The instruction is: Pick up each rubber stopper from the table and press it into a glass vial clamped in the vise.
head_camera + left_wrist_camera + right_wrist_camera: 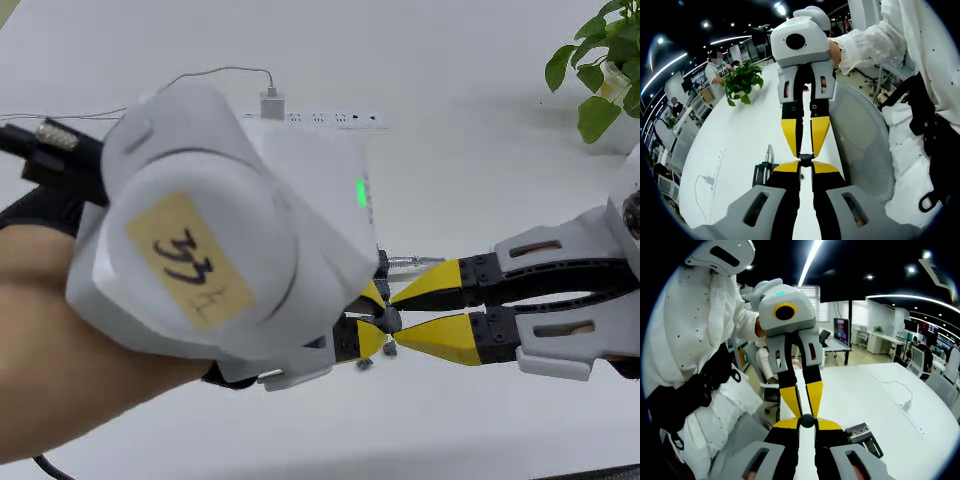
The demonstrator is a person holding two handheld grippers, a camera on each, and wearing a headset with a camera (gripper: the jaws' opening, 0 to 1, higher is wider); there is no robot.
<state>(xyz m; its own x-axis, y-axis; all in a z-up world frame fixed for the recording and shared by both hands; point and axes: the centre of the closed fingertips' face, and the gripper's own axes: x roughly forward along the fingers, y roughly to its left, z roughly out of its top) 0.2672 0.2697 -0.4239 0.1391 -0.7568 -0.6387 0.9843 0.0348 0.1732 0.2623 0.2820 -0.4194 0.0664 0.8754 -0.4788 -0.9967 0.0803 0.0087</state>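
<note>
Tip to tip they met, just above the white counter (480,180)! The left tongs (806,167) came in from the near left of the head view. Their big white body, with a yellow label on it, blocked much of the scene, and a bare forearm (50,350) sat behind it. The right tongs (806,426) reached in from the right, yellow tips pointing straight at the other pair.

Right at the meeting point sat a dark stopper (388,320), held clear of the counter. The right tongs were pinched onto it, one yellow tip above and one below. The left tongs were drawn almost together, with just a thin slit between them, and their tips were right up against the stopper. Whether they gripped it too could not be told.

Under the tips, two small dark pieces (365,362) lay on the counter close together. The dark vise (862,435) stood just beyond the tongs, its metal screw (415,262) poking out to the right in the head view. What it clamped was hidden.

Farther back, a white power strip (318,118) lay with a plug (272,100) in it. A leafy plant (600,60) sat in the far right corner.
</note>
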